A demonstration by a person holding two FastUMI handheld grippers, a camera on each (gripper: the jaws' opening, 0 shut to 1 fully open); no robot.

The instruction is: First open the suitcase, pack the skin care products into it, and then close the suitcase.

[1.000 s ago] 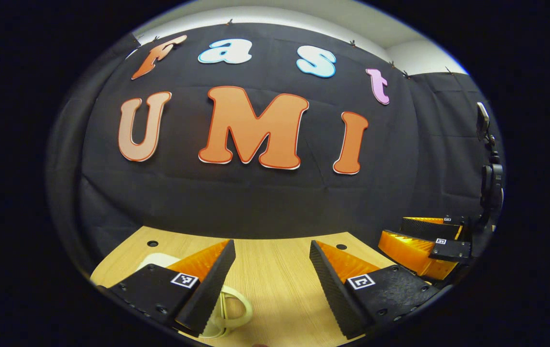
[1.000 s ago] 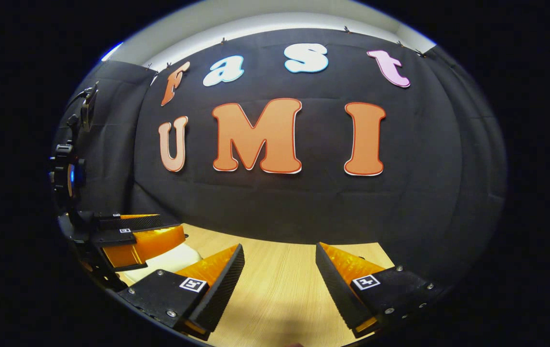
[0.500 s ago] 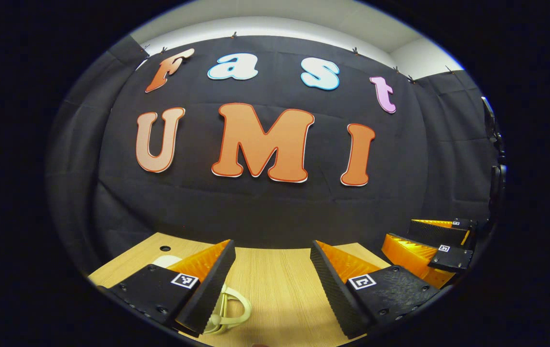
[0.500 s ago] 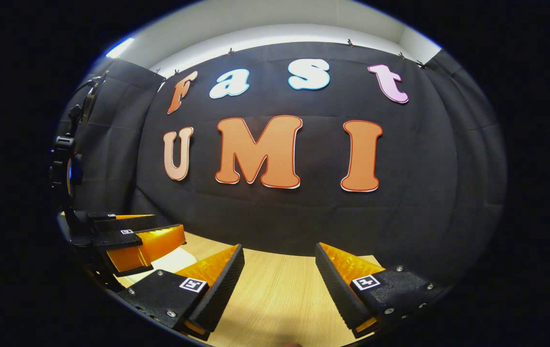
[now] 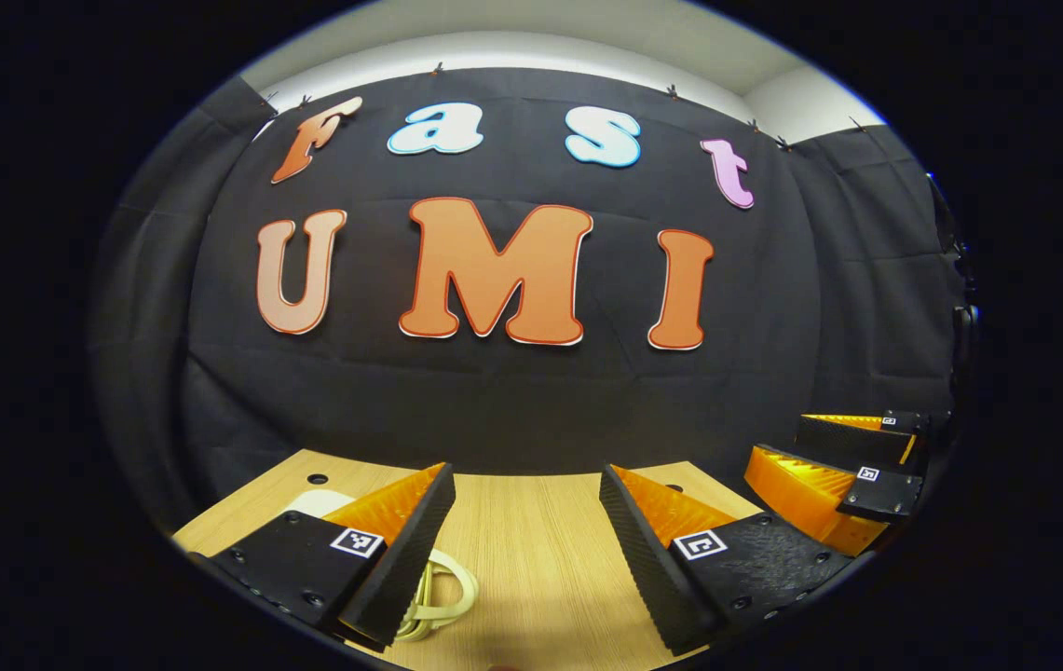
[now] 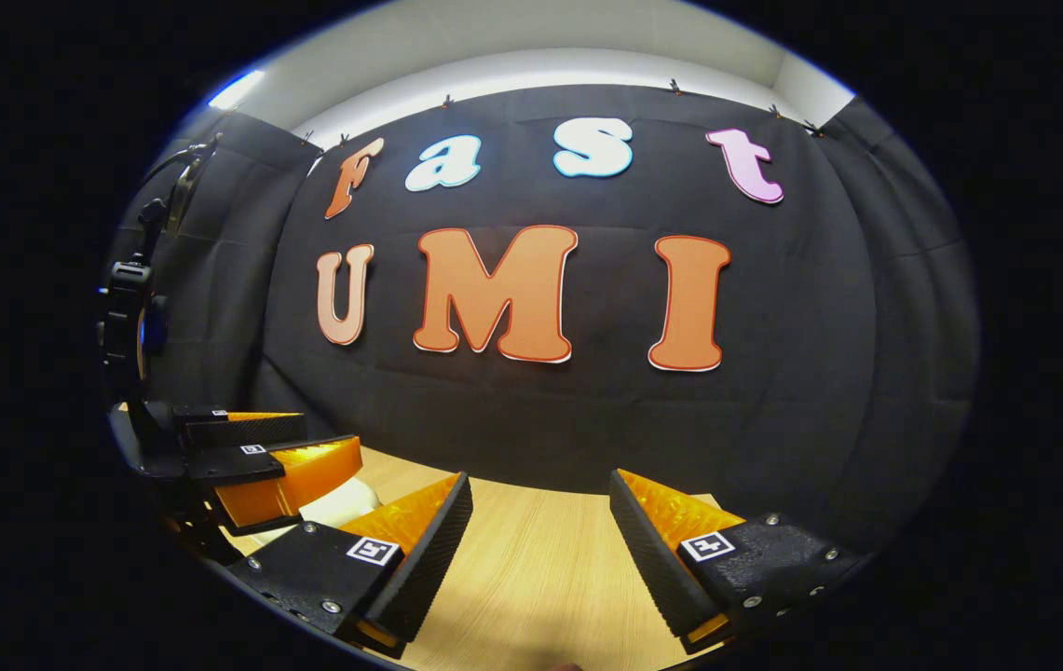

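Below left tool [image 5: 526, 508]: cream suitcase handle [image 5: 442, 596], looped.

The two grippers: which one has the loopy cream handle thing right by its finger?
The left gripper. A cream loop handle peeks out beside its finger there. The right gripper has just bare wooden table between its fingers.

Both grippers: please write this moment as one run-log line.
left gripper: open, holds nothing | right gripper: open, holds nothing | both above table | cream handle by left fingers
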